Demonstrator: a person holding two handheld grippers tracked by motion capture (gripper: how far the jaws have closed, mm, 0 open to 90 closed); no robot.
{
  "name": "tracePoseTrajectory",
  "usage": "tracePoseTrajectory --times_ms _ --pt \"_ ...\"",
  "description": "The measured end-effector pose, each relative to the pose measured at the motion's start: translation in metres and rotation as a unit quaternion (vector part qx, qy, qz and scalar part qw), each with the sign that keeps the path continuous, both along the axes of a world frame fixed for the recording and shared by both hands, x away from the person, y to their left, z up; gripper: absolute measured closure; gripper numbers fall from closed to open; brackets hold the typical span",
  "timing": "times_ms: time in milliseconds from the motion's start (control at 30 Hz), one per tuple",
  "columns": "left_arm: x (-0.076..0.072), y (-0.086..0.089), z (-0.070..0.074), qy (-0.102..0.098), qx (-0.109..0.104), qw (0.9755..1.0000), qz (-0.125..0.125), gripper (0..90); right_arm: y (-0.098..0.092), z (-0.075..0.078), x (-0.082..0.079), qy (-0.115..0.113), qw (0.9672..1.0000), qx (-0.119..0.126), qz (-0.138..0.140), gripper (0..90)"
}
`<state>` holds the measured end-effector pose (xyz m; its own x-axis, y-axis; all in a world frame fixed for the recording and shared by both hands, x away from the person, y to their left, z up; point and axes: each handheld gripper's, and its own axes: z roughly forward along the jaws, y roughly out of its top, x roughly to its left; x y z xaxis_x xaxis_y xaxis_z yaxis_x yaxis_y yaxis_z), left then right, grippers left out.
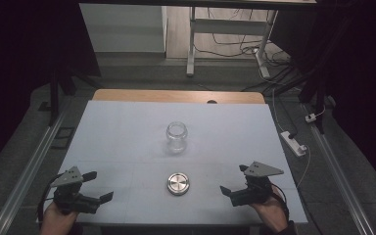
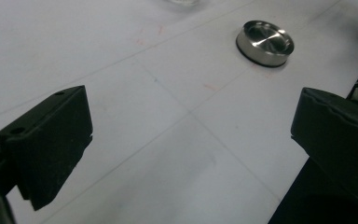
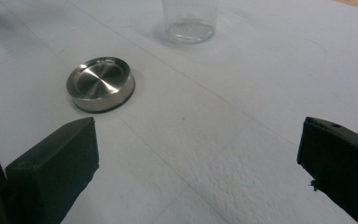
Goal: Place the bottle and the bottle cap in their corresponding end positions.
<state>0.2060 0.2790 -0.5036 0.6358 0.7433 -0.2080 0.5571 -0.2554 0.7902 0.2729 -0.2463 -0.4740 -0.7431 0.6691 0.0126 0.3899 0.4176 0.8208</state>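
A clear glass jar [image 1: 176, 137] stands upright and uncapped at the middle of the white table [image 1: 127, 122]. In front of it lies a round steel lid [image 1: 178, 183], flat on the table. My left gripper [image 1: 98, 186] rests open at the front left, a hand's width left of the lid, with nothing between its jaws. At the front right my right gripper [image 1: 234, 179] is open too and empty. The left gripper view has the lid [image 2: 265, 43] ahead to the right. In the right gripper view the lid [image 3: 101, 84] is ahead to the left and the jar [image 3: 189, 21] stands beyond it.
A wooden strip [image 1: 176, 96] edges the table's far side. A white power strip [image 1: 293, 143] with cables lies on the floor to the right. Metal rails [image 1: 29, 171] run along both sides, and a desk frame [image 1: 225, 34] stands beyond the table.
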Motion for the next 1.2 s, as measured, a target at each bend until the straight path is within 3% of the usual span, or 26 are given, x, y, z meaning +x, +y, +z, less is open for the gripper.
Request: tracePoseTrajectory --times_ms 300,700,1000,1200 --pt "-0.012 0.012 -0.007 0.006 0.013 0.9996 0.026 0.0 -0.022 -0.002 -0.011 -0.005 0.9994 -0.001 -0.034 0.0" --pt "-0.023 0.024 -0.016 0.019 0.032 0.9976 0.059 0.0 -0.046 -0.014 -0.021 0.017 0.9971 -0.003 -0.074 0.0" --pt "-0.029 0.025 -0.020 0.032 0.048 0.9958 0.071 0.0 -0.054 -0.021 -0.028 0.036 0.9955 -0.017 -0.086 0.0" --pt "-0.027 0.027 -0.021 0.044 0.045 0.9954 0.072 0.0 -0.055 -0.021 -0.028 0.042 0.9950 -0.018 -0.089 0.0"
